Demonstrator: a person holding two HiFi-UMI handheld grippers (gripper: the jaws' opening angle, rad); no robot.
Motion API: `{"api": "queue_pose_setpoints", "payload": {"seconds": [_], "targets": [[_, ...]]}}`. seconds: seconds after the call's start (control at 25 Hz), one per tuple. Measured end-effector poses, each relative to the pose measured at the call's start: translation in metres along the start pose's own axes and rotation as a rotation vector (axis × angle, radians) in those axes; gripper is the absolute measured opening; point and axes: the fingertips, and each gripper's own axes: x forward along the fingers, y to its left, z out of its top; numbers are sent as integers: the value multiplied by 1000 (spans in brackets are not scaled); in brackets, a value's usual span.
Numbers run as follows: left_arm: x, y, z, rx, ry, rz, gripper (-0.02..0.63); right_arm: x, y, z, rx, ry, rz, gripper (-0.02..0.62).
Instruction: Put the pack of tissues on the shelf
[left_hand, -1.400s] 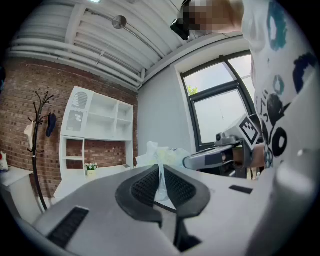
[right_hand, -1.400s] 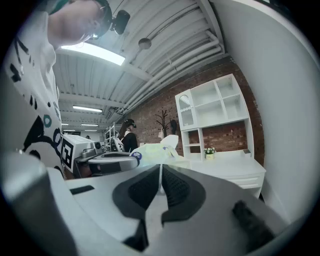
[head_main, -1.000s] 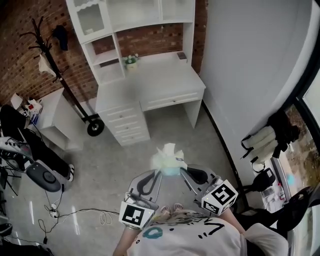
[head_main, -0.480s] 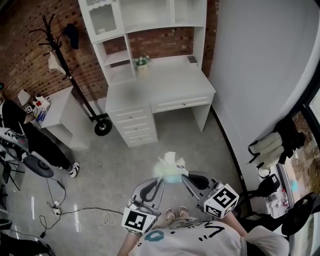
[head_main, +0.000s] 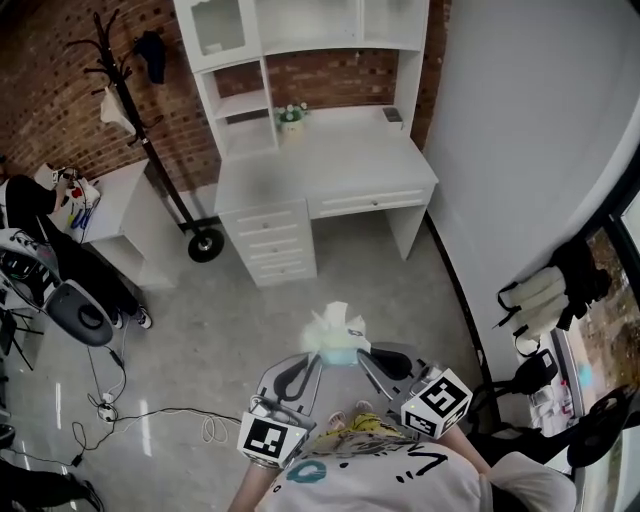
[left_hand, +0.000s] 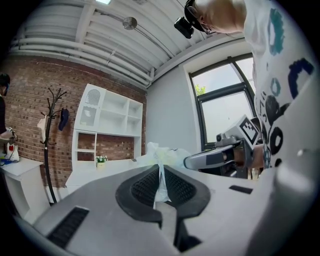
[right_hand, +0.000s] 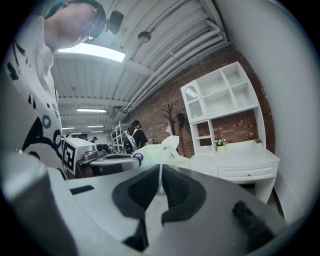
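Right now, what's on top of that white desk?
A small pot of flowers stands at the back of the white desk, and a small dark object lies near its right rear corner. The shut drawers hide their contents.

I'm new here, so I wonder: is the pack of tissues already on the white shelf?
No, the pack of tissues is held over the floor, away from the shelf.

A coat rack (head_main: 155, 150) against the brick wall (head_main: 50, 120); a cable (head_main: 150, 412), possibly a charger lead, on the floor (head_main: 240, 330)
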Motion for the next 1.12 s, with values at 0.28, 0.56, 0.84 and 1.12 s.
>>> {"api": "queue_pose_setpoints", "payload": {"seconds": [0.28, 0.56, 0.84, 1.12], "targets": [[10, 13, -6, 4, 9, 17, 31, 17, -14, -5, 12, 14, 23, 32], [36, 52, -7, -32, 0, 74, 32, 57, -41, 9, -18, 28, 69, 32], [81, 93, 3, -16, -1, 101, 32, 95, -86, 32, -41, 14, 101, 32], [125, 130, 16, 16, -10, 121, 31, 128, -127, 57, -59, 1, 116, 32]]}}
